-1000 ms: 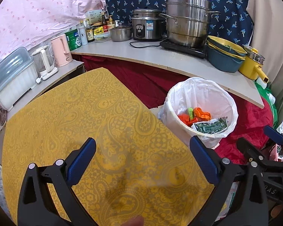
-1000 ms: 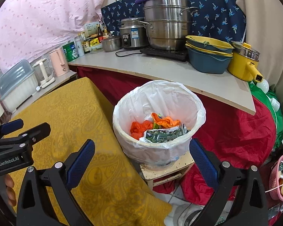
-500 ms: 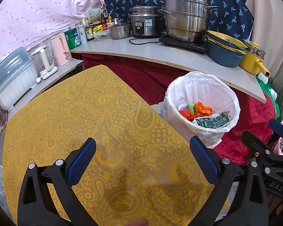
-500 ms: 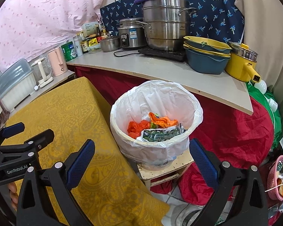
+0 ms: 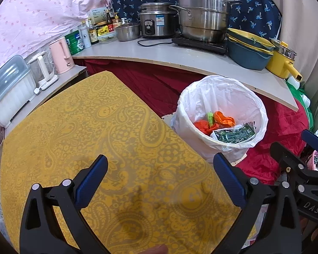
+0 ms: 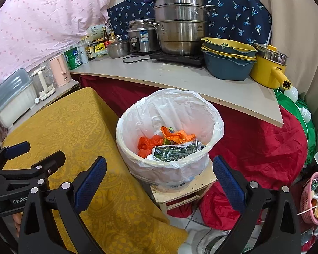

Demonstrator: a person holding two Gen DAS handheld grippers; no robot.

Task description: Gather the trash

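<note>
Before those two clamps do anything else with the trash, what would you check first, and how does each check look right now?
1. Left gripper empty and open: ok.
2. Right gripper empty and open: ok.
3. Bin upright, liner folded over the rim: ok.
4. Room left in the bin above the wrappers: ok.
5. Tablecloth free of trash: ok in the part seen.
6. Trash elsewhere, as on the floor: cannot tell.

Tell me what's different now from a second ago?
Not much. The right gripper drifted a bit to the right, so the bin sits nearer the middle of its view. The left gripper barely shifted over the yellow tablecloth. Both stayed open and empty, and the trash in the bin did not move.
</note>
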